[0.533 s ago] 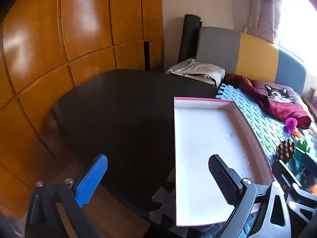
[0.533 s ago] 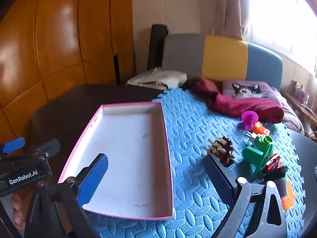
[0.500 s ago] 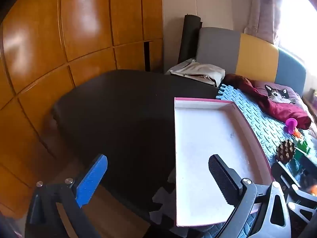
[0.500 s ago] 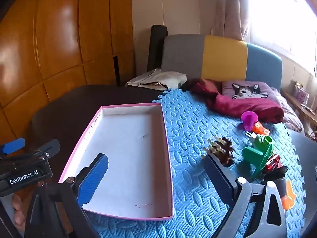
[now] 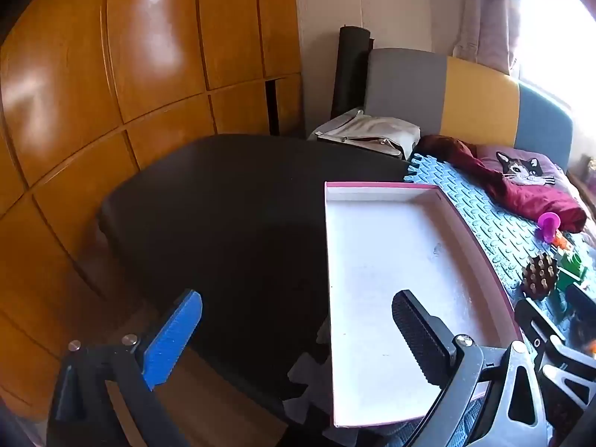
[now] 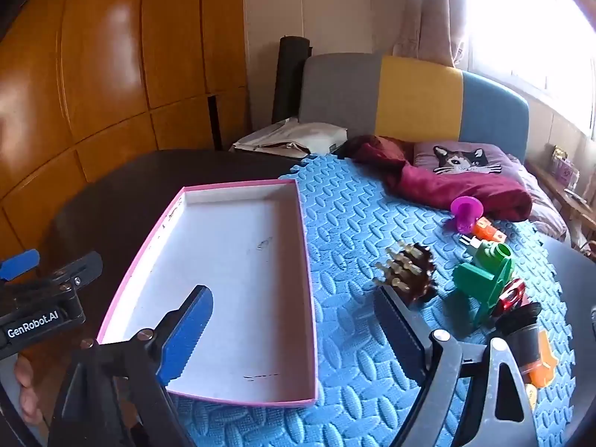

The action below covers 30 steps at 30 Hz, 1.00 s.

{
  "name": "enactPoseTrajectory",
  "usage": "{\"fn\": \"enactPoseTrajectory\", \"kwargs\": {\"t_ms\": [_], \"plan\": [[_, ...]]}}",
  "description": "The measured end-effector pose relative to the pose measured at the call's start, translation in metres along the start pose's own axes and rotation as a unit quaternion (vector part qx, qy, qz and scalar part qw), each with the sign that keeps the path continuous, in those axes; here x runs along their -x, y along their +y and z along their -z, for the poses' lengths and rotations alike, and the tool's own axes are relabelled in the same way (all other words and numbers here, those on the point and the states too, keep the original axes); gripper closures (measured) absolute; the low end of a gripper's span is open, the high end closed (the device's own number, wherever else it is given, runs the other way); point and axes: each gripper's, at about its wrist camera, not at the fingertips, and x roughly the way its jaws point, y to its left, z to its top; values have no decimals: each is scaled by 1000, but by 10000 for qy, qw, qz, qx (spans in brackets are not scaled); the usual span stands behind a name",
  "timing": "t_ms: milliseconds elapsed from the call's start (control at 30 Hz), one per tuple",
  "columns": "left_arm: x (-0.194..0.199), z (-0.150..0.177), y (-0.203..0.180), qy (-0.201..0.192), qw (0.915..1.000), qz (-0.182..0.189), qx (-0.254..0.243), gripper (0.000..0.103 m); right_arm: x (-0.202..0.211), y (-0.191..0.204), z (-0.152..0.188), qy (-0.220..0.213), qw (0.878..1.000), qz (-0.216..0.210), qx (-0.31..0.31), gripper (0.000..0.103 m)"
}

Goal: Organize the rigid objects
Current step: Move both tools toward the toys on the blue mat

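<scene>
A shallow pink-edged white box [image 6: 231, 279] lies empty on the blue foam mat [image 6: 357, 223]; it also shows in the left wrist view [image 5: 391, 260]. To its right lie small rigid pieces: a brown spiky piece [image 6: 408, 272], a green plastic part [image 6: 484, 279], a magenta cup-shaped piece [image 6: 465, 214], an orange plug [image 6: 488, 231] and a red ring [image 6: 512, 296]. My right gripper [image 6: 294, 329] is open and empty, above the box's near right corner. My left gripper [image 5: 298, 335] is open and empty, at the box's left edge over the dark table.
The mat lies on a dark table [image 5: 223, 205]. A maroon cloth [image 6: 447, 186], a cat cushion [image 6: 462, 160] and a beige bag [image 6: 294, 138] lie at the far end by a grey, yellow and blue backrest [image 6: 417, 100]. Wooden panelled wall [image 5: 111, 93] stands at left.
</scene>
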Motion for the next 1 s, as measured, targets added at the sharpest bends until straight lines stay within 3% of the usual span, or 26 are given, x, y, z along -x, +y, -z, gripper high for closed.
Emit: {"fn": "enactPoseTrajectory", "kwargs": {"t_ms": [800,1000], "plan": [[3,1,-29,-1,9984,171,-545,0,22,-48,-6,-273,9993,229,72,13],[1,2,-40,57,9966,372,-728,0,31,-72,-12,-347,9988,351,35,13]]}}
